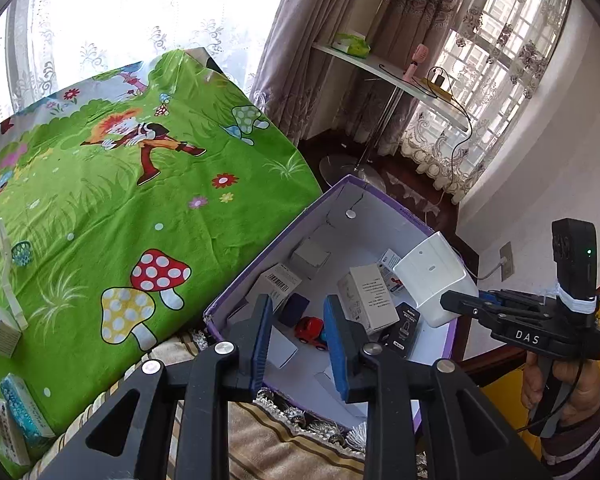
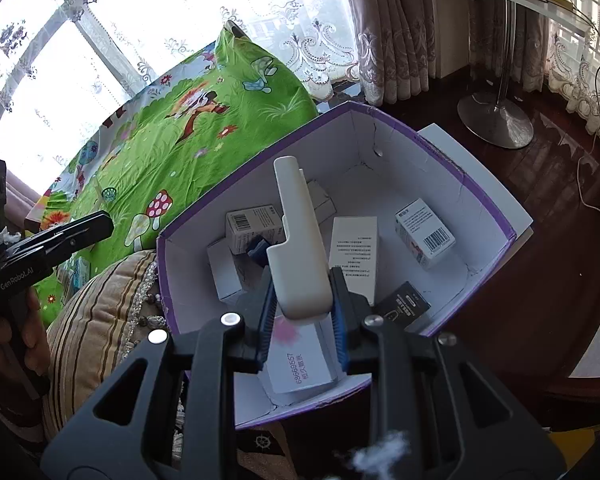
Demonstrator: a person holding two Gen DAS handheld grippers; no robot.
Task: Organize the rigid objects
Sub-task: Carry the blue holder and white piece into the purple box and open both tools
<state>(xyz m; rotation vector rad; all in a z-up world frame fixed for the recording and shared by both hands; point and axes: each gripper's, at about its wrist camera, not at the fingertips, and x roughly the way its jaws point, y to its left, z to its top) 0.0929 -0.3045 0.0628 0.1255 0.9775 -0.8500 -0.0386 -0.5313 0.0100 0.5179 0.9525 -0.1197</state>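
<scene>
Box, purple-rimmed, holds small cartons, a red toy car and a black pack. Right gripper jaws clamp a white case above the box interior. Left gripper jaws stand part open, empty, over the box's near edge.

The left hand-held gripper hangs with its blue-padded fingers apart, gripping nothing. The right hand-held gripper has its blue pads pressed against something, its handle held in the person's right hand.
</scene>
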